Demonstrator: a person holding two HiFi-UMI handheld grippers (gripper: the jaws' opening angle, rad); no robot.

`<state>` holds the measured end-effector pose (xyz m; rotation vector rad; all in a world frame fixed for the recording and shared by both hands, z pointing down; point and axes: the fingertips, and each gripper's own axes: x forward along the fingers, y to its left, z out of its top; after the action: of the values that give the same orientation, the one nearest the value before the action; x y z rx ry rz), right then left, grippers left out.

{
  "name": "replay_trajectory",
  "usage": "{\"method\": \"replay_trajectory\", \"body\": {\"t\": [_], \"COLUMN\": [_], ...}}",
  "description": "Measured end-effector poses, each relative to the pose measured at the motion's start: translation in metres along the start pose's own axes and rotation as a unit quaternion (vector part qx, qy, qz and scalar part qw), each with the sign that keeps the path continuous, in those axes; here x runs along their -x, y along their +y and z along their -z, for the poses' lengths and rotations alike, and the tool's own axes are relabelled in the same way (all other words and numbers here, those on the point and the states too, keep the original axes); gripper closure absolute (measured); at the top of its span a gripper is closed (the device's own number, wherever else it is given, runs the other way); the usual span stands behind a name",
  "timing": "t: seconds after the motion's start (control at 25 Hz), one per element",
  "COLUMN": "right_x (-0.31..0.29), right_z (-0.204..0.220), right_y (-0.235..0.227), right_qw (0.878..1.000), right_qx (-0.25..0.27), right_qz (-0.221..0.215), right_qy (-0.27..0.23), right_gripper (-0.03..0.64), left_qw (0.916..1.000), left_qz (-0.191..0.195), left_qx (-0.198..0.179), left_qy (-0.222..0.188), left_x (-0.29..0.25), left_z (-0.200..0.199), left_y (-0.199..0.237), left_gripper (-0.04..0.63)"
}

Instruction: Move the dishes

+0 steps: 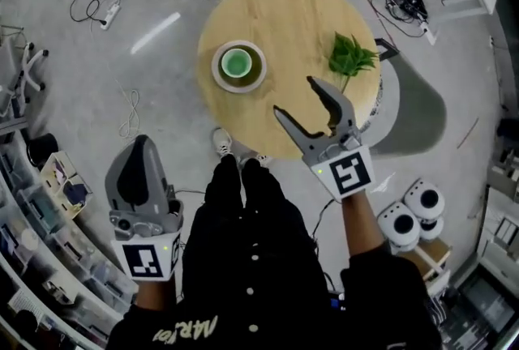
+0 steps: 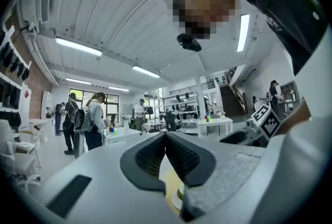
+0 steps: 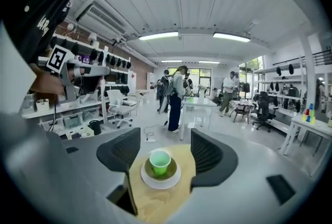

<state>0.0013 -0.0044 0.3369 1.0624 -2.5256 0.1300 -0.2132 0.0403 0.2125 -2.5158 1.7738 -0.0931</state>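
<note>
Right gripper view: dish stack (image 3: 160, 170) straight ahead of open right tongs (image 3: 165, 140), seemingly unreached; shut left tongs (image 2: 166, 137) farther off.

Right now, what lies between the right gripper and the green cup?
Only bare tabletop, seen in the head view, separates the right gripper from the green cup on its plate.

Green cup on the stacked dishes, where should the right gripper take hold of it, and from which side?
Take the green cup by its side wall just under the rim, coming from the near table edge, where the open right gripper faces it. It stands upright, taller than the olive dish and white plate beneath, so the pads should clear both.
</note>
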Motion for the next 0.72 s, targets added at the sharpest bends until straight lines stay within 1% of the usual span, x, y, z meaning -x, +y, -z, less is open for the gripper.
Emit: {"method": "replay_trajectory", "body": {"t": [0.08,0.16,0.4,0.56,0.72], "right_x": [-0.032,-0.065,-0.144,-0.178,-0.195], "right_z": [0.022,0.040,0.085,0.106,0.118], "right_y": [0.008,0.015,0.027,0.028,0.026], "right_qw": [1.000,0.999,0.996,0.994,0.993], "right_qx": [0.000,-0.003,0.031,0.040,0.047], "right_qz": [-0.014,-0.025,-0.067,-0.082,-0.088], "right_qy": [0.021,0.031,0.053,0.063,0.071], "right_gripper": [0.316,0.302,0.266,0.256,0.242], "left_qw": [0.9998,0.9994,0.9980,0.9966,0.9957], "left_qz": [0.018,0.031,0.044,0.054,0.057], "left_qx": [0.003,0.004,0.032,0.038,0.046], "left_qy": [0.008,0.012,0.034,0.050,0.056], "left_x": [-0.010,-0.019,-0.030,-0.034,-0.042], "left_z": [0.021,0.042,0.096,0.123,0.136], "left_y": [-0.002,-0.001,-0.004,-0.012,-0.015], "left_gripper": [0.592,0.592,0.592,0.592,0.592]}}
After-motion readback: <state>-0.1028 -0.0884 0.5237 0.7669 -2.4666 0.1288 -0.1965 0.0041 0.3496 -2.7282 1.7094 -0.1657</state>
